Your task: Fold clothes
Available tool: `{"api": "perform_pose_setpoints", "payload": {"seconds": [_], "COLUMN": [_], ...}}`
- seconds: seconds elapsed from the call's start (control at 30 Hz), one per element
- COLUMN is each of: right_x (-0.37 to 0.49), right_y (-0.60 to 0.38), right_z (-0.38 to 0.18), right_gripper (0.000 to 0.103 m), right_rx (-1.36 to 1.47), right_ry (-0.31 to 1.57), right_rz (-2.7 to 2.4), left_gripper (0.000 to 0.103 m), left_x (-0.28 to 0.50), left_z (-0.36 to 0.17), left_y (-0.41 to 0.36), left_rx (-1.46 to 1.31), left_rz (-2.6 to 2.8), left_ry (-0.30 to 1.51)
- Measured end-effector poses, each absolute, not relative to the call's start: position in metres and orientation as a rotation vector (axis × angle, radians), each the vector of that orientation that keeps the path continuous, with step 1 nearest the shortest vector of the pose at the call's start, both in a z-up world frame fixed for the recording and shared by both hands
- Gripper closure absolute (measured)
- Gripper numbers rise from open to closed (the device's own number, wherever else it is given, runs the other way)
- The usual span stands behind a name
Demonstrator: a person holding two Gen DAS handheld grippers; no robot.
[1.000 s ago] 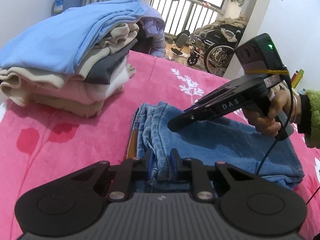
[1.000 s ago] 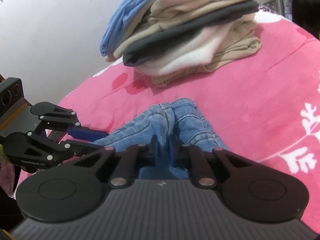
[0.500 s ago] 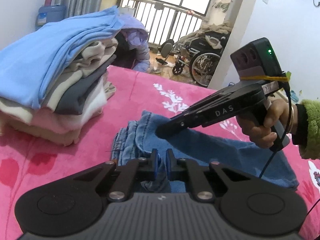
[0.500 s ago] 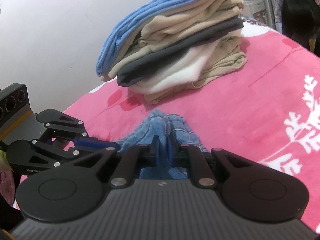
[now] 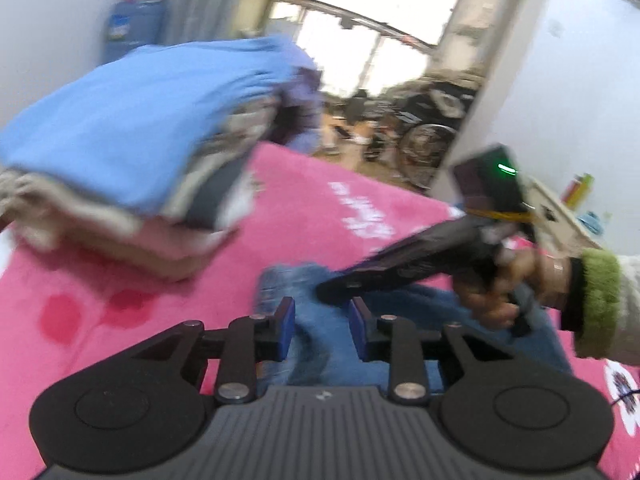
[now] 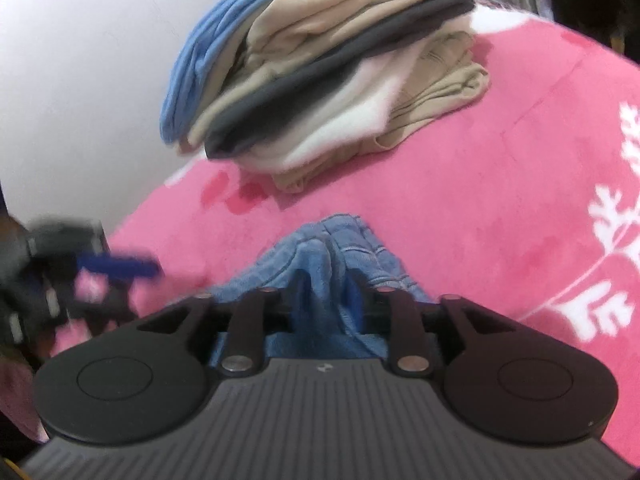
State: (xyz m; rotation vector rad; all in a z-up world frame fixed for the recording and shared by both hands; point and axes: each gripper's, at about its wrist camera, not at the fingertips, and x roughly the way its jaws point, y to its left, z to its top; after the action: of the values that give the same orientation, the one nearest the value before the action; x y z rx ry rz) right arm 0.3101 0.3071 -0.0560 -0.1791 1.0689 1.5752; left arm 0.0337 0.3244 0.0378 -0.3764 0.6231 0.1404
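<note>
The left gripper (image 5: pixel 320 330) now has its jaws spread apart, the blue pads standing either side of the folded jeans (image 5: pixel 400 320) without pinching them, where half a second ago they were pressed tight on the denim edge. The right gripper (image 6: pixel 326 300) has its jaws parted too, though a ridge of denim stands between them and may be loosely touched; earlier they were clamped on it. Judged from this, the jeans have just been let go, so this fold looks finished. The jeans lie on the pink bedspread (image 6: pixel 500 208), near the stack of folded clothes (image 6: pixel 320 80) and apart from it. From the left wrist the view is motion-blurred, and the hand (image 5: pixel 500 284) holding the right gripper sits beyond the jeans.
</note>
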Motion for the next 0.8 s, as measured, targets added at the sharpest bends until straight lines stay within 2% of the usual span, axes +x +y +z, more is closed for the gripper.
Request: {"api": "perform_pose_setpoints", "payload": {"seconds": [0.03,0.1,0.23,0.43,0.53,0.6,0.8], "right_x": [0.315,0.325,0.355,0.373,0.361,0.347,0.305], "right_y": [0.304,0.293,0.238,0.1,0.04,0.018,0.031], "right_z": [-0.052,-0.039,0.006,0.065,0.064,0.051,-0.019], "right_gripper": [0.072,0.06,0.059,0.059,0.06,0.064,0.074], "right_rx": [-0.146,-0.087,-0.015,-0.089,-0.138,-0.189,-0.381], "right_ry": [1.084,1.091,1.035,0.911,0.865,0.843,0.818], "right_rz": [1.564,1.533,1.458,1.254,1.133,1.073,1.07], "left_gripper": [0.072,0.072,0.072,0.075,0.074,0.07,0.068], "left_x": [0.04,0.053,0.073,0.072,0.072,0.077,0.12], "left_z": [0.037,0.031,0.011,-0.003,0.005,0.013,0.005], "left_y": [0.317,0.305,0.29,0.293,0.295,0.293,0.267], "left_rx": [-0.367,-0.364,-0.323,-0.275,-0.287,-0.276,-0.15], "left_rz": [0.113,0.077,0.072,0.172,0.199,0.205,0.181], "left_ry": [0.623,0.637,0.716,0.791,0.797,0.789,0.813]}}
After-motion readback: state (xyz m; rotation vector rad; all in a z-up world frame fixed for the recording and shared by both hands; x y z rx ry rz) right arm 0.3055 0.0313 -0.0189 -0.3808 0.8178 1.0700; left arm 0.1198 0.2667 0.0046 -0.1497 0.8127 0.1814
